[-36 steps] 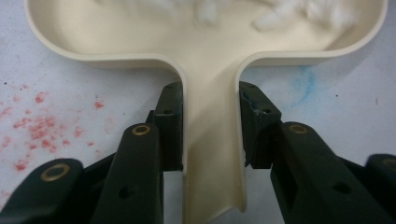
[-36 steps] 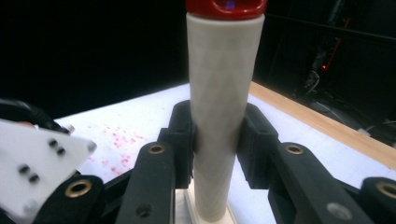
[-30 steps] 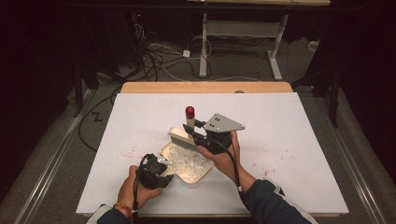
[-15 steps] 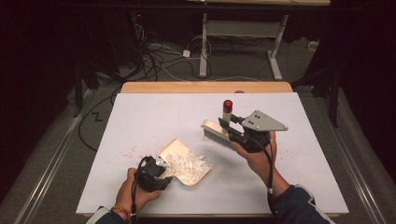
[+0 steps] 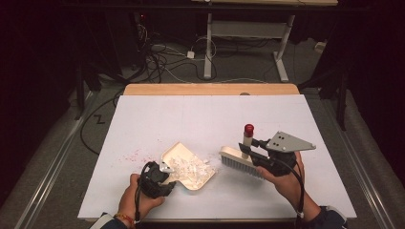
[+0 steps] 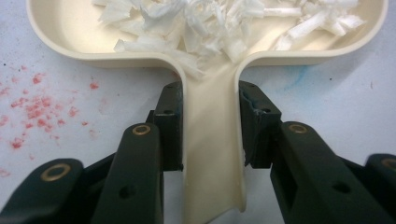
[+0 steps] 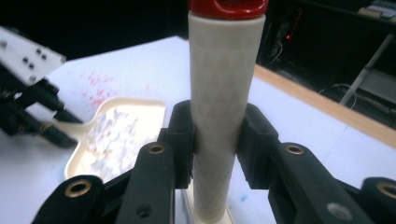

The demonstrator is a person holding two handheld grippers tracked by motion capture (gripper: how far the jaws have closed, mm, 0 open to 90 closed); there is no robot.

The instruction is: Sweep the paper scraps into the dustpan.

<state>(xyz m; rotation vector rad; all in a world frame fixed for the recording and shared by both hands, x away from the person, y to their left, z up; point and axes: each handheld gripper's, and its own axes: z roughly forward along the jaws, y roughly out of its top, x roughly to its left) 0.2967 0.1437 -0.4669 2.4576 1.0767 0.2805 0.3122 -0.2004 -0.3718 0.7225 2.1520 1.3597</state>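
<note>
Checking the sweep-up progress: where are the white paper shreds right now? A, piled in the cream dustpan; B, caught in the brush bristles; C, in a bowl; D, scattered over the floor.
A: the white shreds lie heaped inside the cream dustpan, as the left gripper view also shows.

The right gripper clamps the brush handle, upright and red-capped; beyond, left, the cream dustpan holds white shreds; the left gripper grips its handle.
</note>
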